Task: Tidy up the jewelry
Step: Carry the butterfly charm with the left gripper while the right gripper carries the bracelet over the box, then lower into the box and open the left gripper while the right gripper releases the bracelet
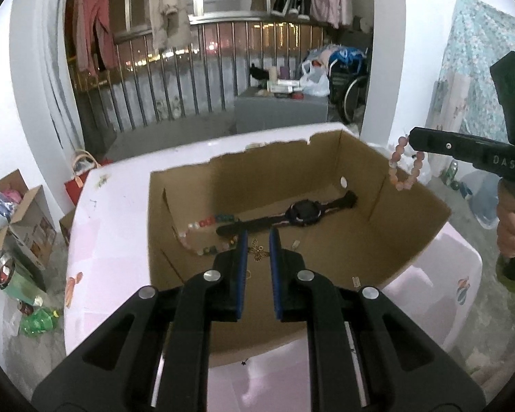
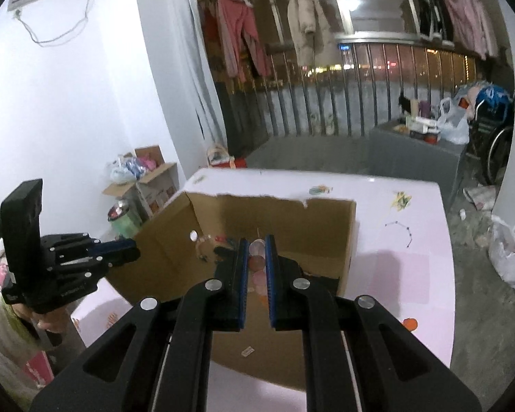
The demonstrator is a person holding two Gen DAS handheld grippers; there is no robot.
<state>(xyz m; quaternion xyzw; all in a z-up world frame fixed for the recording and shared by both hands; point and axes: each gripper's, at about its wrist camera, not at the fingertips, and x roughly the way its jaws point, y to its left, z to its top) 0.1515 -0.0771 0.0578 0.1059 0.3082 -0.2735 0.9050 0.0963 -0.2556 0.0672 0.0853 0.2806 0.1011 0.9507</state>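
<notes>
My right tongs (image 2: 256, 240) pinch a pink bead bracelet (image 1: 403, 164) that dangles above the right wall of the cardboard box (image 1: 357, 158) on the pink counter (image 1: 113, 226), while my left tongs (image 1: 258, 237) hover nearly pressed together, empty, over the watch (image 1: 300, 213) and beads inside.

Left gripper (image 1: 258, 240) is seen in the foreground, jaws nearly closed, nothing gripped between the blue pads (image 1: 242, 267). An open cardboard box (image 1: 408, 202) is set on a pale pink table (image 1: 110, 213). Inside the box are laid a black watch (image 1: 300, 213), a multicoloured bead bracelet (image 1: 202, 237) and a small gold butterfly pendant (image 1: 259, 252). At right, the right gripper (image 1: 412, 139) is clamped on a pink bead bracelet (image 1: 403, 168), hanging over the box's right wall.
</notes>
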